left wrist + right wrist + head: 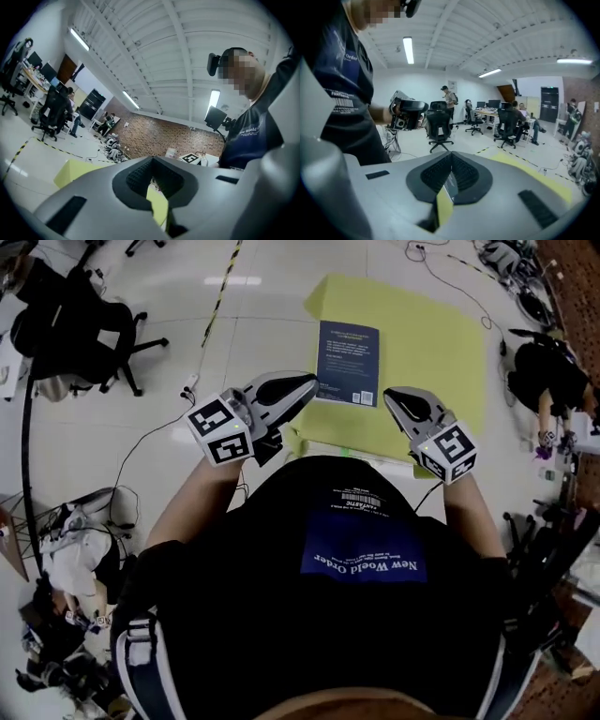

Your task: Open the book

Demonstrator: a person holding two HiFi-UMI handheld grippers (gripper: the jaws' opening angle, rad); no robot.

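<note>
The closed dark blue paperback book (348, 362) lies flat on the yellow-green tabletop (441, 343), its long axis running away from the person, between two empty, fully closed claws, the left claw (305, 387) seemingly marginally nearer than the right claw (394, 399).

Book (348, 362) on table (431, 343); left hand-held gripper (307, 384) before-left, right hand-held gripper (395, 398) before-right.

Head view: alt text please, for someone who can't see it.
A closed dark blue book lies on a yellow surface. The person's left gripper and right gripper, both shut and empty, are held by its near corners, one each side.
</note>
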